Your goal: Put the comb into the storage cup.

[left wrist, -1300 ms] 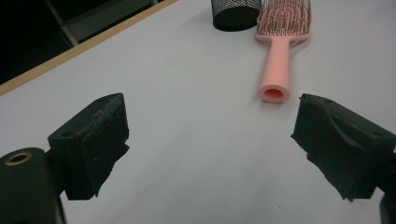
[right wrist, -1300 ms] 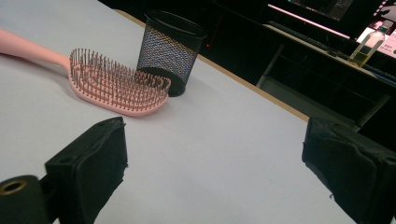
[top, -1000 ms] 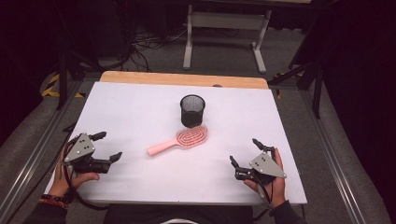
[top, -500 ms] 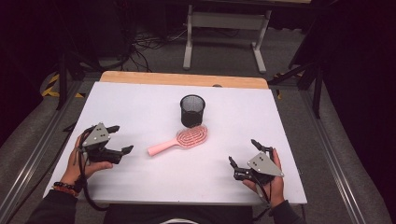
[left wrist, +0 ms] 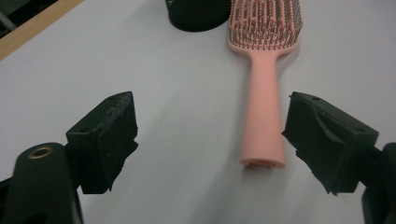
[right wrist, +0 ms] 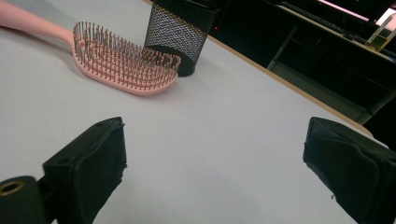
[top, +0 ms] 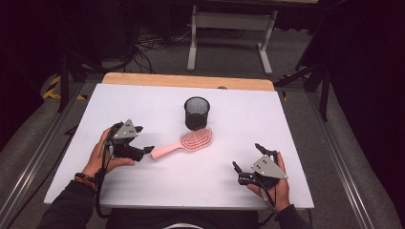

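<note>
Pink hairbrush (top: pixel 187 142), lying flat, handle toward left gripper (top: pixel 143 147), fingers (left wrist: pixel 105 135) closing, not touching

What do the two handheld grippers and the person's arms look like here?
Both the left gripper and the right gripper are black, each topped with a grey three-cornered plate and trailing a black cable. Their jaws are chunky black blocks with rough, worn faces; a brass-ringed hole shows on the body by one jaw. The person wears dark long sleeves and a beaded bracelet on the left wrist.
</note>
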### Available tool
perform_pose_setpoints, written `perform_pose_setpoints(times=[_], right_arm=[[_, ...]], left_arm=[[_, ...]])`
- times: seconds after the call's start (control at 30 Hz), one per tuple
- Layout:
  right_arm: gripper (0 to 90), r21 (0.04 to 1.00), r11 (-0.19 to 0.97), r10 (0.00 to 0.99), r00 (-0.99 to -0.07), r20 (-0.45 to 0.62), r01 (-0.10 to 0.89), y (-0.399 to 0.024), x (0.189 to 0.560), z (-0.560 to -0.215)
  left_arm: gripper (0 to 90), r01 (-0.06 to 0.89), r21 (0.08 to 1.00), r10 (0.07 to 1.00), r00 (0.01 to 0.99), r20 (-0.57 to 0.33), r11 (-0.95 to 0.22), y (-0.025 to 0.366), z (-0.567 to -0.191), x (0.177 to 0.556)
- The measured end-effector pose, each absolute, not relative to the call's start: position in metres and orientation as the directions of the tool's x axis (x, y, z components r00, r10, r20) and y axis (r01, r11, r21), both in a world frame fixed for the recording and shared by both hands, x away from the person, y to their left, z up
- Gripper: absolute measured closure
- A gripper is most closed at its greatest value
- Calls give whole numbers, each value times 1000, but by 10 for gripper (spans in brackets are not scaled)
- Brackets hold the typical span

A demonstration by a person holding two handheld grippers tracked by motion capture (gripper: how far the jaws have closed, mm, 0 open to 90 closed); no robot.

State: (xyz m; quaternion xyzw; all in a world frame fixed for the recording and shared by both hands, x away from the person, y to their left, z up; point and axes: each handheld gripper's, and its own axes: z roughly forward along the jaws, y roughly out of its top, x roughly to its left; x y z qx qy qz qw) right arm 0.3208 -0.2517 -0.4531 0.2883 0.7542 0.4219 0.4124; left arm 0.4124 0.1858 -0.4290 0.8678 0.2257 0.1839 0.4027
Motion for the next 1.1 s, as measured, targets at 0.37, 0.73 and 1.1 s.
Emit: perform_pose_setpoints(times=[0.37,0.73,1.1], right_arm=[[65,871,483,782,-493,-381,93,-251,321,-454],[70,869,486,776,-505,-378,96,-250,321,-455],[73,865,490,776,-505,-378,106,-251,322,-457]], left_arm=[[210,258,727,486,866,119,-637,149,-433,431],[265,287,627,456,881,123,-724,118,-437,445],[415,326,525,420,905,67,-786,91,-436,459]])
